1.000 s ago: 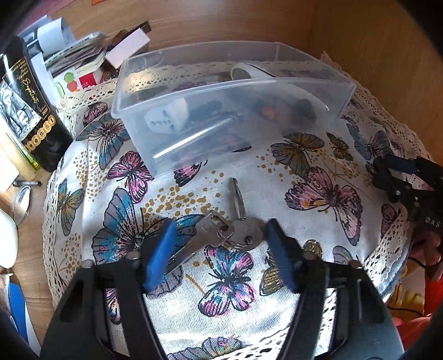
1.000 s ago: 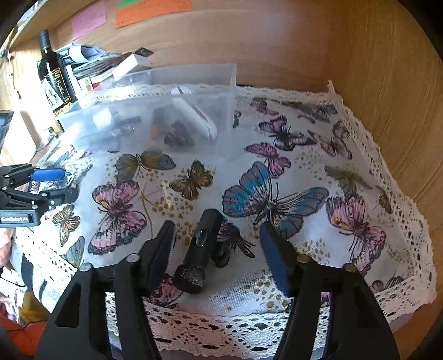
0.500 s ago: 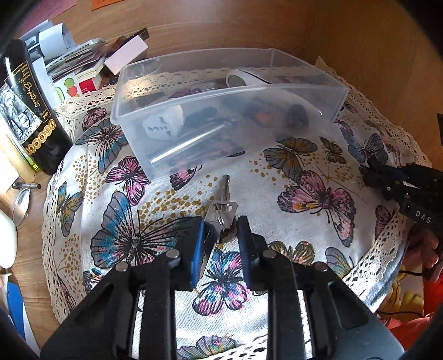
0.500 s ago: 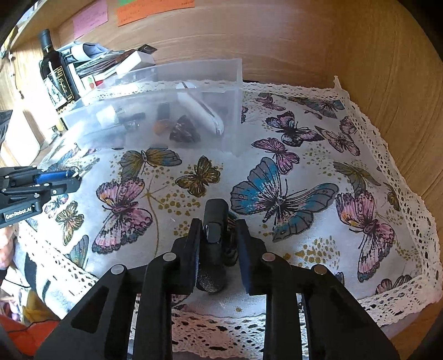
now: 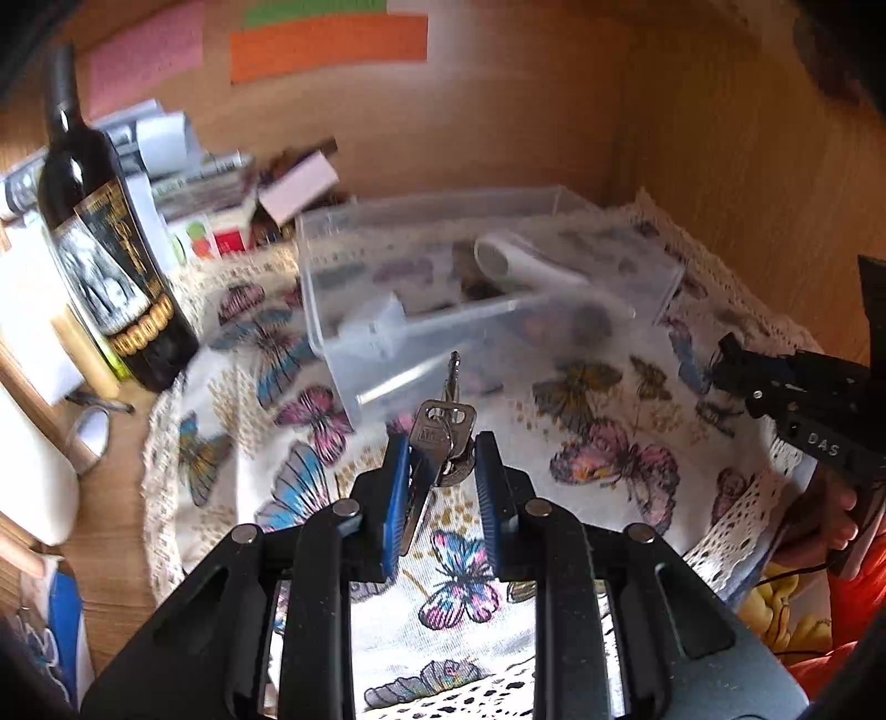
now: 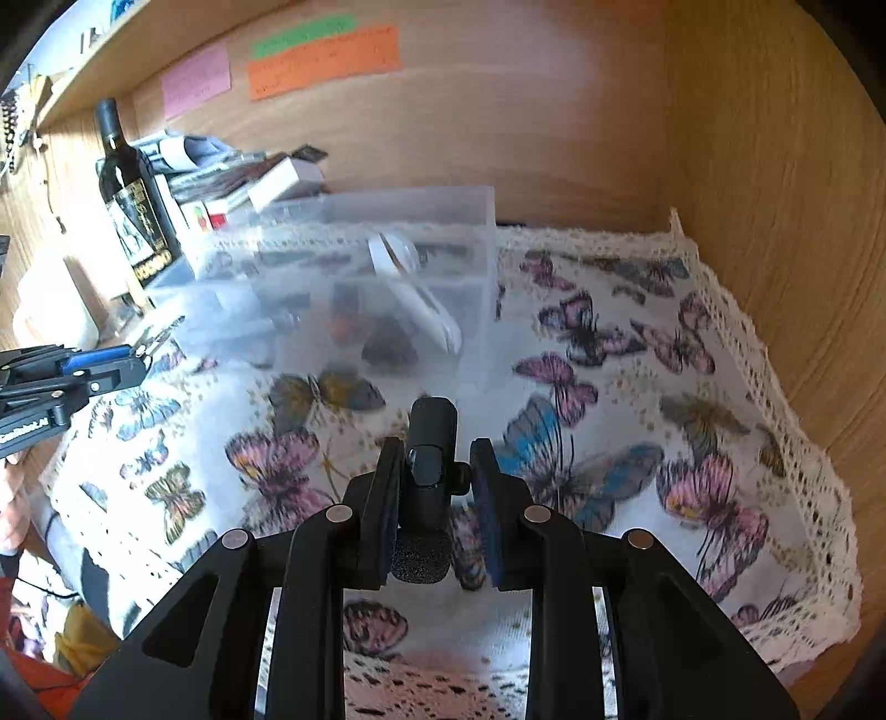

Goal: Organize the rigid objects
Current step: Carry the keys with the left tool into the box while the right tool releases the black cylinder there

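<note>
My left gripper (image 5: pixel 440 482) is shut on a bunch of silver keys (image 5: pixel 443 429) and holds them lifted above the butterfly tablecloth (image 5: pixel 603 465). My right gripper (image 6: pixel 434 498) is shut on a small black microphone (image 6: pixel 429 465) with a foam tip, also raised off the cloth. A clear plastic bin (image 5: pixel 487 299) stands behind both, holding a white tube and several small items; it also shows in the right wrist view (image 6: pixel 354 288). The right gripper appears at the right of the left wrist view (image 5: pixel 797 387), and the left gripper at the left of the right wrist view (image 6: pixel 66 376).
A dark wine bottle (image 5: pixel 105 266) and a stack of papers and boxes (image 5: pixel 232 194) stand at the left. Wooden walls (image 6: pixel 775 194) close in the back and right. Coloured sticky notes (image 5: pixel 326 44) hang on the back wall.
Both grippers closed on their objects, then lifted: the keys and the microphone have left the cloth, and both views now tilt up towards the back wall.
</note>
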Demonstrator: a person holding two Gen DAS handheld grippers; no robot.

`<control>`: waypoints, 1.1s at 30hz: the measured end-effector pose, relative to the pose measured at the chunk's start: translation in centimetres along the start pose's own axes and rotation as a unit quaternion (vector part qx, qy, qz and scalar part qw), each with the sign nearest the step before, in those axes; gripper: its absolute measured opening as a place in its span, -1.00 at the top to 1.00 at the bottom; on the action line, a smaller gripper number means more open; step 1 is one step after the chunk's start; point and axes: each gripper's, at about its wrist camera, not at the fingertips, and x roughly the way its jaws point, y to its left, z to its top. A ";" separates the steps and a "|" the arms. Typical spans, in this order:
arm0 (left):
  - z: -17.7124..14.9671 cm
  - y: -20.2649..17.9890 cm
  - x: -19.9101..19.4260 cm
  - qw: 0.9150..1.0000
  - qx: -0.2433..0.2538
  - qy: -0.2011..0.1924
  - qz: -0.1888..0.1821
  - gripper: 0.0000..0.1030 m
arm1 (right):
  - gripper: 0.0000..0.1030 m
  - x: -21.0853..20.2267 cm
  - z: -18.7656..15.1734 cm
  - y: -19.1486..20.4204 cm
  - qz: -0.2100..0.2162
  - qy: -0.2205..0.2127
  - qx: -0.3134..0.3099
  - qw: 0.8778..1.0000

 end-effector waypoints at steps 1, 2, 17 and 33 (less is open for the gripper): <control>0.2 0.1 -0.6 1.000 0.000 -0.009 0.002 0.55 | 0.57 -0.2 0.4 0.1 0.002 -0.006 -0.003 1.000; 0.4 0.0 -0.8 1.000 -0.001 -0.014 0.003 0.55 | 0.57 -0.3 0.8 0.3 0.004 -0.013 -0.006 1.000; 5.5 -0.3 -4.2 0.994 -0.004 -0.103 0.023 0.55 | 0.57 -2.1 8.1 3.1 0.034 -0.106 -0.048 0.993; 10.1 0.2 3.1 0.998 -0.019 -0.059 0.005 0.55 | 0.57 4.8 12.2 3.8 0.050 -0.063 -0.067 0.994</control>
